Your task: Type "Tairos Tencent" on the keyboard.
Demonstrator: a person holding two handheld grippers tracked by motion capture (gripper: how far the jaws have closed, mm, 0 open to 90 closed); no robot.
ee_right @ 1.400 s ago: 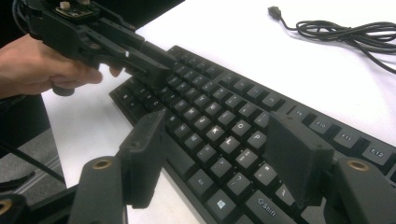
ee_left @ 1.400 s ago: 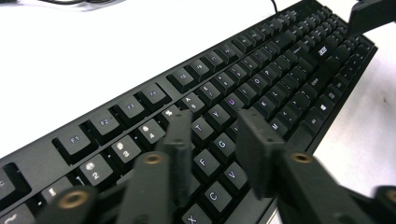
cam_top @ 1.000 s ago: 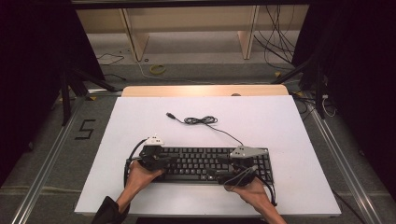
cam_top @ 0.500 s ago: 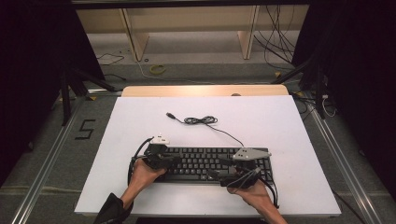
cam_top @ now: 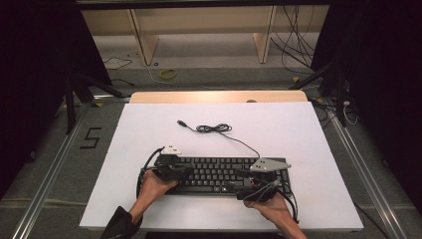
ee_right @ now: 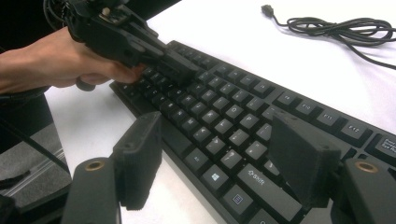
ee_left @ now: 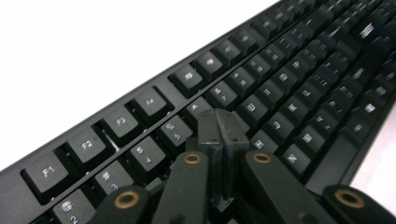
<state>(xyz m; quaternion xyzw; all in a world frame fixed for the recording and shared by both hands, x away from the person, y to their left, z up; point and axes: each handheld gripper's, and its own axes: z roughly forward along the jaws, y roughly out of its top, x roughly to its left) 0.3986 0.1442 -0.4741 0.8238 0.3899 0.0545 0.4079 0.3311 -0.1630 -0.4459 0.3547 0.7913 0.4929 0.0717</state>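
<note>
Both hands barely shifted vs earlier frame. Left gripper (ee_left: pixel 219 123) jaws, nearly together, just been opening slightly, nothing between — poised on keyboard (cam_top: pixel 219 173) number row, likely pressing keys. Right gripper (ee_right: pixel 219 154) spread wide, straddling front edge at 5 o'clock. Keyboard sits table's near-centre, 6 o'clock.

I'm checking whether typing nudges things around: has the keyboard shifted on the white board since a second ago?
No. The keyboard keeps its place against the white board's near edge and the coiled cable.
</note>
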